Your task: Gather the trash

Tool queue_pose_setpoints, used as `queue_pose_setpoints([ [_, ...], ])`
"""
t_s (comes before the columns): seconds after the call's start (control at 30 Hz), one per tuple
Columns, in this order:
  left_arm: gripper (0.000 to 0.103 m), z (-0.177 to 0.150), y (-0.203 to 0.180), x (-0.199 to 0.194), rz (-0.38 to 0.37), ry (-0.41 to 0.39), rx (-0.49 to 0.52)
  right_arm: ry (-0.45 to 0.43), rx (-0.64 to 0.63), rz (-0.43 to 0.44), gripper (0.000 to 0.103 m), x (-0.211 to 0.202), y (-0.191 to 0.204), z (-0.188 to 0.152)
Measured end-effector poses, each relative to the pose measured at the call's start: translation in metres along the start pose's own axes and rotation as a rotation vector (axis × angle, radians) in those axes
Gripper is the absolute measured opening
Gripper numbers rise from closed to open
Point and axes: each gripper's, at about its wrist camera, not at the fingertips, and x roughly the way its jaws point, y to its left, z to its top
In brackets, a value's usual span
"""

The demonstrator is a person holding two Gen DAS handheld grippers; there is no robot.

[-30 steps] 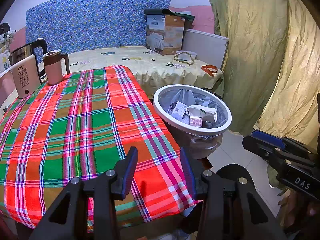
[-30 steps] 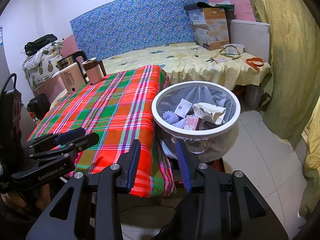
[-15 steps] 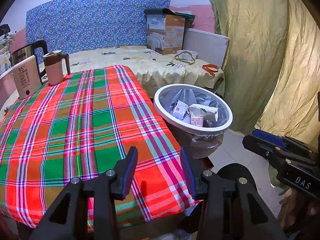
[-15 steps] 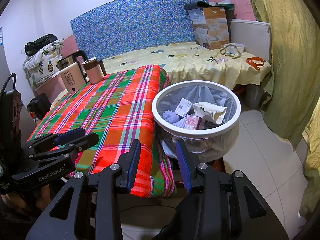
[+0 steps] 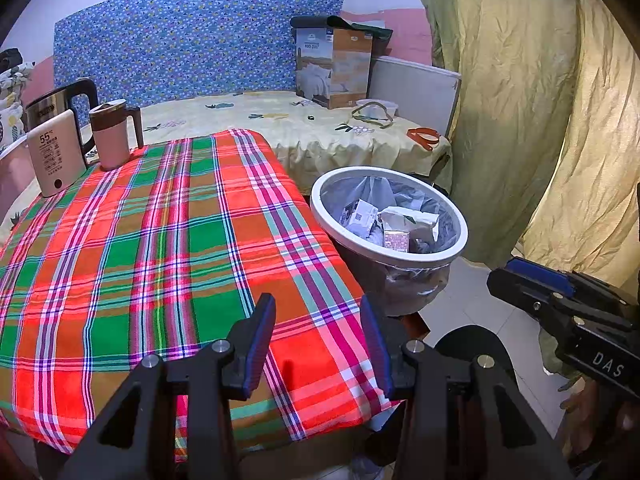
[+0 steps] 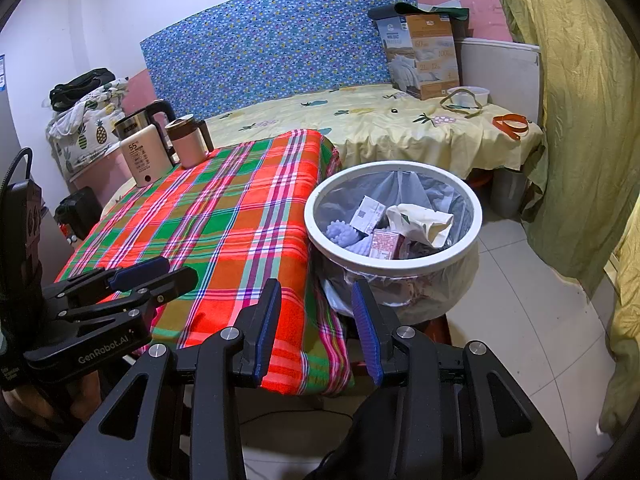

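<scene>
A white-rimmed trash bin [image 5: 434,257] with a clear liner stands beside the table's right edge; it also shows in the right wrist view [image 6: 476,236]. Inside lie small cartons [image 6: 370,213], a crumpled white bag [image 6: 424,224] and a purple lump [image 6: 342,234]. My left gripper [image 5: 318,344] is open and empty above the near edge of the plaid tablecloth [image 5: 160,240]. My right gripper [image 6: 316,326] is open and empty, held near the table's front corner, just before the bin.
A kettle [image 5: 60,100], a white warmer [image 5: 56,156] and a pink mug [image 5: 114,134] stand at the table's far left. A bed [image 5: 320,136] with a box [image 5: 334,66] lies behind. Yellow-green curtains [image 5: 520,100] hang at the right. Tiled floor [image 6: 540,320] lies beyond the bin.
</scene>
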Motion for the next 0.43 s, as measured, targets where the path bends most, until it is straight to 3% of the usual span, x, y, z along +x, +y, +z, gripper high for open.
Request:
queue_pose_setpoints([
  [0.43, 0.046, 0.0004, -0.0044, 0.0033, -0.002, 0.005, -0.001, 0.000, 0.001, 0.001, 0.039, -0.0003, 0.0005, -0.0003],
])
